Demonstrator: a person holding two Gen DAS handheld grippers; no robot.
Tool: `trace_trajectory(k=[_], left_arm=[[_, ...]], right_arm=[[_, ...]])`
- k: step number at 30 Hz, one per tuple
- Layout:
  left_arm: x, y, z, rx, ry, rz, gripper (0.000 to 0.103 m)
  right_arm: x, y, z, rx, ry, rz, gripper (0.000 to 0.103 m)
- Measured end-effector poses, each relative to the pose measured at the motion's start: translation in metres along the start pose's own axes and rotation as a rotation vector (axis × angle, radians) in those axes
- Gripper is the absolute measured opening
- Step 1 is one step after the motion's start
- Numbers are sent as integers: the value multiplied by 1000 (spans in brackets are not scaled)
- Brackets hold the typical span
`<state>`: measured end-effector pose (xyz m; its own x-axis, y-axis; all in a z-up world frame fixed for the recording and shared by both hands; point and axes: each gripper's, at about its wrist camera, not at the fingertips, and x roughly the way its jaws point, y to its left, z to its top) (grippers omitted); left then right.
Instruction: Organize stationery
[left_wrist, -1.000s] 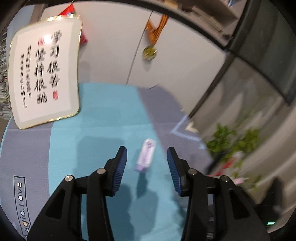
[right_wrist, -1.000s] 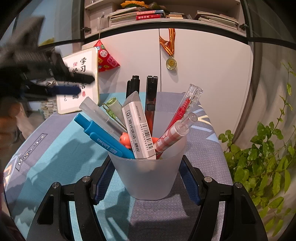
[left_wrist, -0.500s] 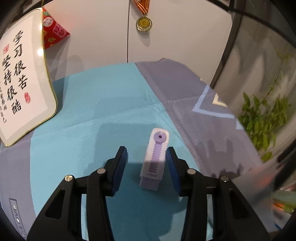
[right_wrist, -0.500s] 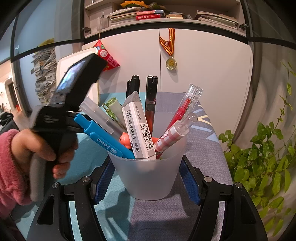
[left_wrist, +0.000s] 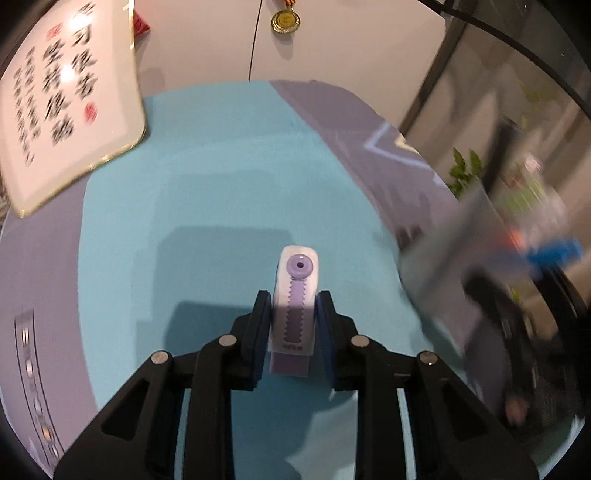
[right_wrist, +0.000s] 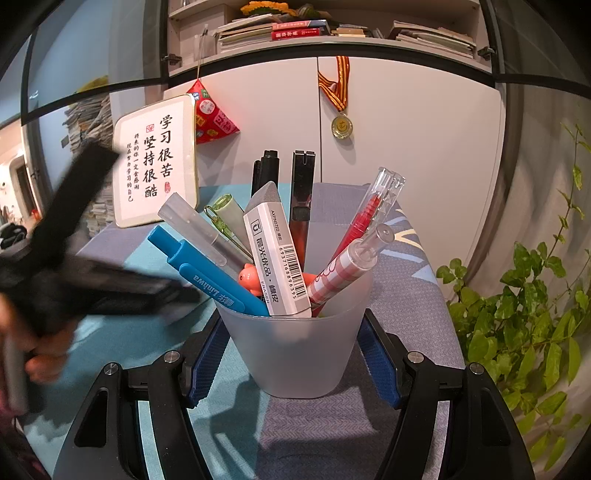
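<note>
While the right gripper (right_wrist: 295, 354) clamps the frosted pen cup (right_wrist: 295, 347) at the mat's three o'clock edge, the left gripper (left_wrist: 293, 325) has dropped and its jaws have just been closing, now pinching the purple correction tape (left_wrist: 295, 295) at mat centre, ready to lift.

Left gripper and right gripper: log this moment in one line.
left gripper: closing on purple correction tape | right gripper: holding pen cup | tape: on blue mat
</note>
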<state>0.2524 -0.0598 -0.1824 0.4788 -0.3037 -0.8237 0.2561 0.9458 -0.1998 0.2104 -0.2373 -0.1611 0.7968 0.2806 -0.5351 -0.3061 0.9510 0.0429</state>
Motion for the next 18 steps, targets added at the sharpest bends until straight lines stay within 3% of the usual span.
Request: trace_trajectory(k=[3, 5, 6, 11, 14, 15, 16, 18], left_arm=[[-10, -2, -11, 2, 8, -27, 23], [-15, -11, -8, 40, -34, -2, 40], [-16, -17, -4, 67, -64, 33, 43], [2, -37, 8, 157, -41, 64, 44], [22, -40, 12, 193, -5, 100, 42], [30, -40, 13, 193, 16, 105, 37], [30, -36, 13, 195, 10, 107, 23], [26, -32, 15, 205, 9, 122, 22]], right_arm=[[0, 0, 0, 0, 0, 0, 71], [0, 0, 0, -1, 0, -1, 71], [0, 0, 0, -1, 0, -1, 71], [0, 0, -1, -1, 5, -9, 71], [0, 0, -1, 1, 5, -7, 71], [0, 0, -1, 1, 5, -7, 71], [0, 0, -1, 1, 5, -6, 71], [0, 0, -1, 2, 5, -5, 71]])
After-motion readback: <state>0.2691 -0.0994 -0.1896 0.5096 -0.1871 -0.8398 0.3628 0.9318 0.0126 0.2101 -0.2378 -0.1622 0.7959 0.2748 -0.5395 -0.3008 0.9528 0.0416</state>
